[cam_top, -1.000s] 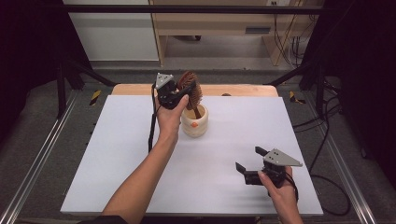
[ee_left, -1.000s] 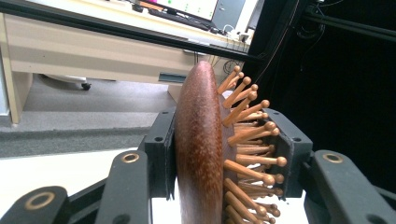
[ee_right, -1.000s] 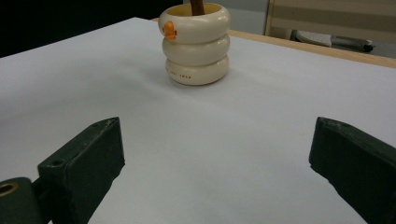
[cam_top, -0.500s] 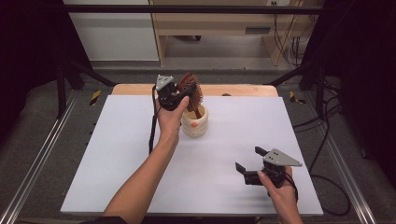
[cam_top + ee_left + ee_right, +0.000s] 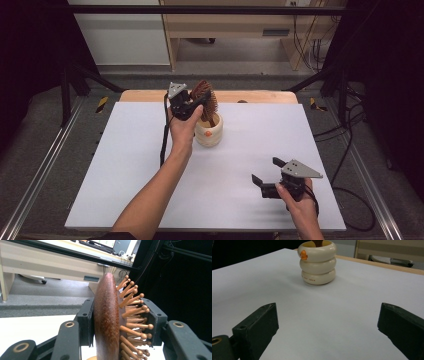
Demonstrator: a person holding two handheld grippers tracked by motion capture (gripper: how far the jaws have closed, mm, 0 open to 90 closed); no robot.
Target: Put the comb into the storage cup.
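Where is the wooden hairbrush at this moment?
In the high view the wooden hairbrush stands handle-down in the cream ringed cup near the table's far edge, its head clamped by the left gripper.

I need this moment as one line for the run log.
left gripper: shut on wooden hairbrush, above cup | right gripper: open, empty, over table | cream ringed cup: upright
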